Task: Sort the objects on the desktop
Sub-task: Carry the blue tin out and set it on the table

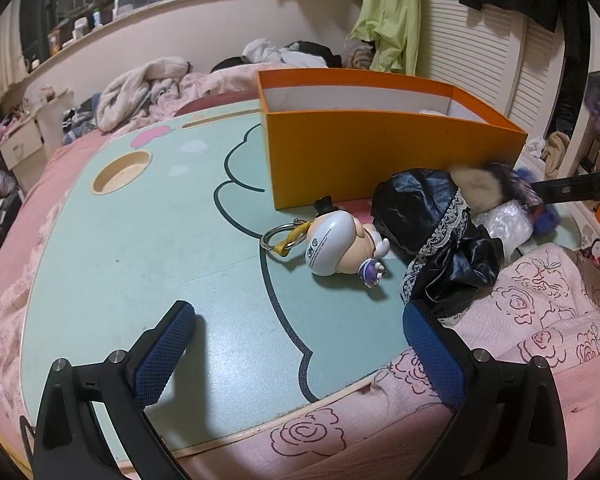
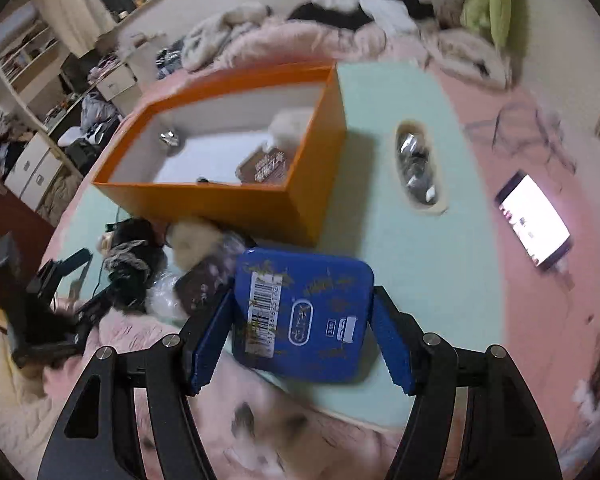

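My right gripper (image 2: 302, 332) is shut on a blue tin (image 2: 302, 314) with a barcode label, held above the near edge of the mint-green lap table (image 2: 400, 248). The orange box (image 2: 236, 196) stands beyond it, with a brown packet (image 2: 266, 168), a white fluffy thing (image 2: 288, 126) and a small metal item (image 2: 170, 138) inside. My left gripper (image 1: 296, 348) is open over the table (image 1: 140, 248), empty. Ahead of it lie a white figure keychain (image 1: 336, 244), a black lace-trimmed cloth (image 1: 432, 224), a fur pompom (image 1: 480, 188) and the orange box (image 1: 380, 160).
The table rests on a pink floral quilt (image 1: 540, 312). A lit phone (image 2: 534, 224) lies on the bedding at the right. An oval recess (image 2: 418, 168) in the table holds shiny bits; a round cup hole (image 1: 122, 176) is at the left. Clothes pile up behind.
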